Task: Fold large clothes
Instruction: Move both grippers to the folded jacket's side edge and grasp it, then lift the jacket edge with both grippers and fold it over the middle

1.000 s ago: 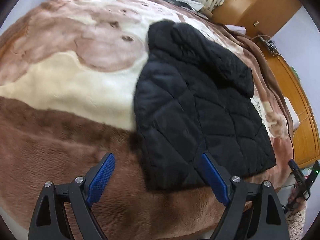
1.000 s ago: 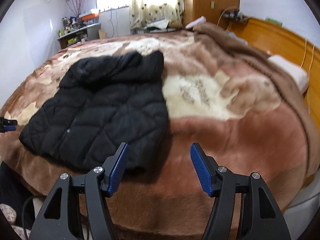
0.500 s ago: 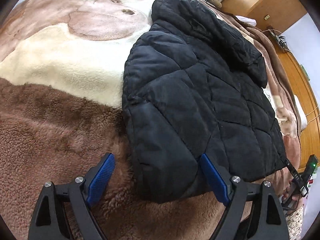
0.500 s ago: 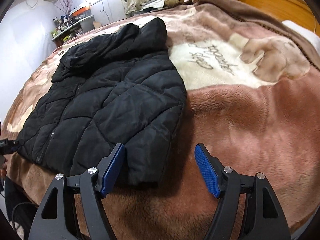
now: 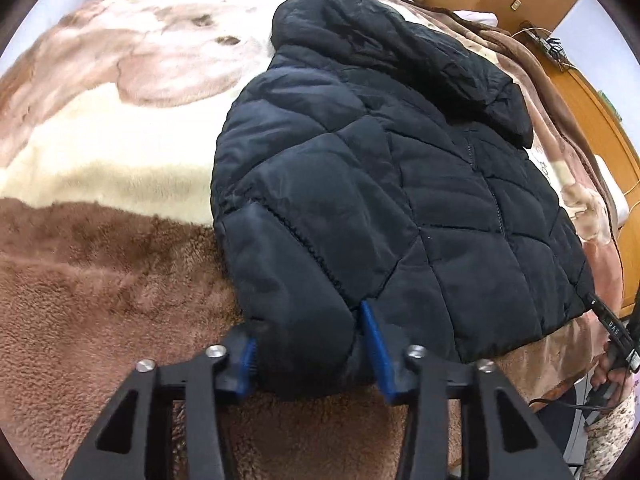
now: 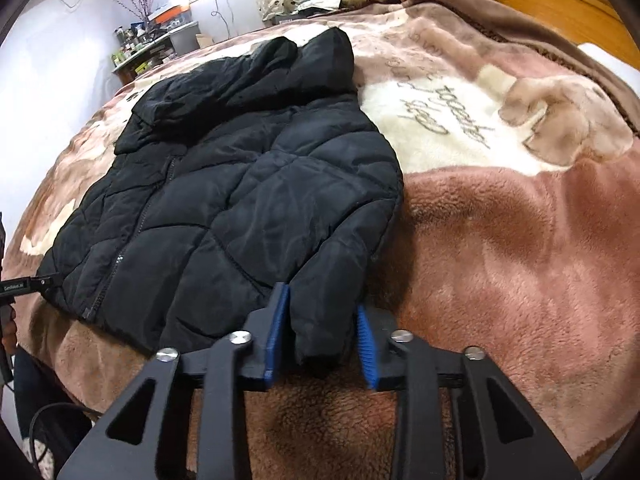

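Left wrist view takes in a wide bed covered by a plush blanket (image 5: 100, 264) in brown, pink and cream, printed with bear shapes. Across it lies a black quilted jacket (image 5: 400, 184), front up with the zip running down its middle, hood toward the far side of the bed, hem toward the near edge, both sleeves lying down along its sides. Wooden furniture (image 5: 600, 128) stands beyond the bed at the right of this view. In the right wrist view the same blanket (image 6: 520, 260) shows cursive lettering on a cream patch just beside the jacket (image 6: 240, 184), and a cluttered shelf (image 6: 156, 40) stands against the far wall by a curtained window.

At the near edge, the left gripper (image 5: 310, 350) has just been closing, and its blue pads now pinch the cuff end of one sleeve (image 5: 296, 312), the padded fabric bulging between them. The right gripper (image 6: 320, 338) has likewise just been closing around the other sleeve's cuff (image 6: 320, 320); one pad presses the fabric, while a thin gap seems to remain at the other pad, so a full pinch cannot be confirmed.

At the right edge of the left wrist view, a hand (image 5: 608, 376) holds the other gripper's handle.
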Available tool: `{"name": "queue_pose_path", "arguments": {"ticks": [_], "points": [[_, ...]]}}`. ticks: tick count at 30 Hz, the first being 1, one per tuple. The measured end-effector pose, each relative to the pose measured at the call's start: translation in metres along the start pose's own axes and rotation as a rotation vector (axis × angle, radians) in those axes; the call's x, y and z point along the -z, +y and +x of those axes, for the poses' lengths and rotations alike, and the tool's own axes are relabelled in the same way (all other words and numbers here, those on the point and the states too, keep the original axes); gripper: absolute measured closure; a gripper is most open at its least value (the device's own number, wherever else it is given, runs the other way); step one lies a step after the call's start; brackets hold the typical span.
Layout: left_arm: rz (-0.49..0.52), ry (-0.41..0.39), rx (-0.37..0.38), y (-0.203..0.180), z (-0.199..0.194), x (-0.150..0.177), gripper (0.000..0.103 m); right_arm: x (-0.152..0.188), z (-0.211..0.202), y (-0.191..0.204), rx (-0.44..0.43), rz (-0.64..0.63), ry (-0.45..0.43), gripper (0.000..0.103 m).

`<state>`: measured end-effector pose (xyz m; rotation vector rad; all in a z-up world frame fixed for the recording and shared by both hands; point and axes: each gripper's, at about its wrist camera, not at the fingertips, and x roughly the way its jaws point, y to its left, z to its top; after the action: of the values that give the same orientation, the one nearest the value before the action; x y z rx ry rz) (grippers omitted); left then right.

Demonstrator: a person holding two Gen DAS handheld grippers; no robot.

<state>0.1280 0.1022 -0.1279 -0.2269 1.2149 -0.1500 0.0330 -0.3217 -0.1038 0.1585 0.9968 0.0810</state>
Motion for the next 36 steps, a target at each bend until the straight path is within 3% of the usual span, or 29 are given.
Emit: {"name": "queue_pose_path", "arguments": {"ticks": [3, 7, 14, 30, 36], "points": [[0.021, -0.03, 0.009, -0.004, -0.012, -0.001, 0.079, -0.001, -0.01, 0.007, 0.012, -0.021, -0.025, 0.083], [0.036, -0.068, 0.032, -0.005, -0.031, -0.002, 0.081, -0.004, -0.026, 0.014, 0.007, -0.029, -0.059, 0.085], [0.06, -0.138, 0.054, -0.002, -0.071, -0.002, 0.082, -0.01, -0.059, 0.025, -0.013, -0.059, -0.103, 0.086], [0.049, -0.193, 0.14, 0.011, -0.147, 0.019, 0.083, 0.004, -0.129, 0.036, -0.048, -0.117, -0.152, 0.087], [0.038, -0.214, 0.175, 0.002, -0.169, 0.003, 0.083, -0.013, -0.145, 0.031, -0.069, -0.105, -0.166, 0.087]]}}
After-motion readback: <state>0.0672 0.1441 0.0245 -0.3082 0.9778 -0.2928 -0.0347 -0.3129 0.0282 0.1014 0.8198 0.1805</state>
